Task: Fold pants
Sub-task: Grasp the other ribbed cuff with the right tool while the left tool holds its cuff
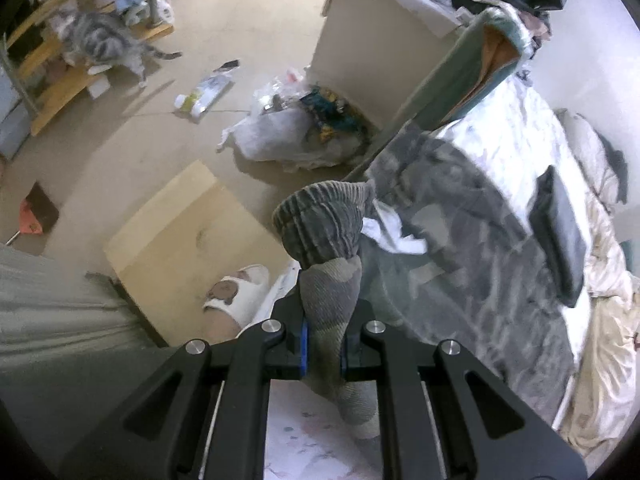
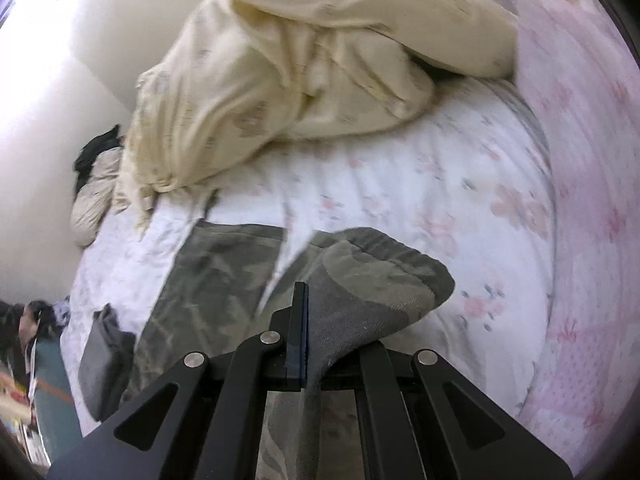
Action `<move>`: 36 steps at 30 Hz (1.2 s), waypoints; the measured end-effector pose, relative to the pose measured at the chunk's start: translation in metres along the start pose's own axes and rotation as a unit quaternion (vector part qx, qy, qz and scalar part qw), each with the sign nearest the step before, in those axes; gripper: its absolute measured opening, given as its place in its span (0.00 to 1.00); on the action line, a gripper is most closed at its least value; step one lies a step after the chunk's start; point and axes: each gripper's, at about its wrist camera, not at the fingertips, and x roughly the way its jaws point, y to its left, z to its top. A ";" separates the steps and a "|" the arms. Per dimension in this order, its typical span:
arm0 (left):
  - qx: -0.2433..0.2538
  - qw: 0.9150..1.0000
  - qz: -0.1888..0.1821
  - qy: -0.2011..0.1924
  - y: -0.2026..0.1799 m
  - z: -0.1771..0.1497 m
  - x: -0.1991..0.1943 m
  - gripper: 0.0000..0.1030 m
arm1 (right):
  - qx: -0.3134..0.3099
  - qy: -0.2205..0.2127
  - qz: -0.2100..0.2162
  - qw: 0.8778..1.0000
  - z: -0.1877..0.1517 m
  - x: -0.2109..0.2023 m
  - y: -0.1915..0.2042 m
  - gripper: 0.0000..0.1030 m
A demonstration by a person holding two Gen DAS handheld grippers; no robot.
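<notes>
A person holds 2 grippers over a bed [image 2: 420, 184] covered in a white floral sheet. The left gripper [image 1: 323, 344] has its jaws nearly together, pinching a bunched corner of the grey camouflage pants [image 1: 472, 240]; the ribbed elastic waistband [image 1: 320, 220] bulges just beyond the jaw tips, and the rest of the garment trails away to the right of the jaws across the bed. The right gripper [image 2: 308, 340] also has its jaws pressed close on a fold of the same pants [image 2: 224, 280], with a cuffed edge standing up just ahead of the jaws and the 2 legs lying flat beyond and to the left of them. Gripping 2 separate edges likely lets the person lift the fabric and lay it over itself for a fold.

Past the right jaws lies a crumpled cream blanket [image 2: 304, 72]. Beyond the left jaws the floor shows a tabby cat [image 1: 100, 44], a full white plastic bag [image 1: 296, 132], a flat sheet of cardboard [image 1: 192, 248], and, just left of the jaws, a white slipper [image 1: 236, 292] with a brown cartoon figure. A dark tablet [image 1: 560, 236] rests on the bed to the right.

No readable writing, brand or label is visible.
</notes>
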 end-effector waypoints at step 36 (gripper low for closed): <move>0.179 0.979 0.087 0.033 -0.186 0.149 0.178 0.09 | -0.314 0.145 -0.098 0.933 0.009 0.352 0.298 0.02</move>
